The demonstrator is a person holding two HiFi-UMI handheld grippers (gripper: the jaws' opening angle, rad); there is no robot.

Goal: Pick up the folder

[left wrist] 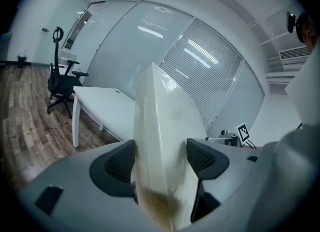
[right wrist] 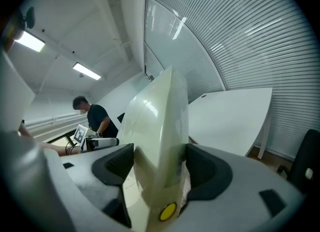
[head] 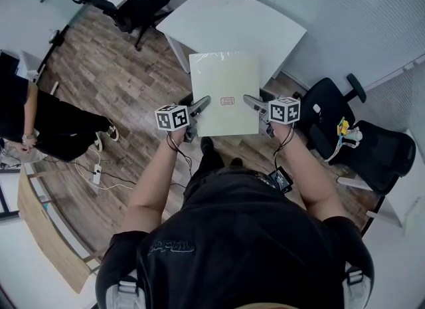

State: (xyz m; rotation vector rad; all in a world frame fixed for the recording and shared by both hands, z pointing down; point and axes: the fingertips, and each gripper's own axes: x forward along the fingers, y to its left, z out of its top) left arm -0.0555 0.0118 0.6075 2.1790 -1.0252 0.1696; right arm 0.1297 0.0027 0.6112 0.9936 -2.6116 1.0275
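A pale cream folder point(head: 224, 88) with a small red stamp is held flat in the air in front of me, over the near edge of a white table point(head: 229, 25). My left gripper point(head: 201, 105) is shut on the folder's near left edge. My right gripper point(head: 251, 102) is shut on its near right edge. In the left gripper view the folder point(left wrist: 162, 141) stands edge-on between the dark pads point(left wrist: 120, 163). In the right gripper view the folder point(right wrist: 157, 141) fills the gap between the pads point(right wrist: 207, 168), with a yellow dot near its bottom.
A black office chair point(head: 129, 2) stands at the far left on the wood floor. Two more black chairs point(head: 358, 138) sit at the right. A person in black point(head: 40, 125) stands at the left by a wooden desk point(head: 46, 228). Glass walls with blinds point(head: 352, 15) close the back.
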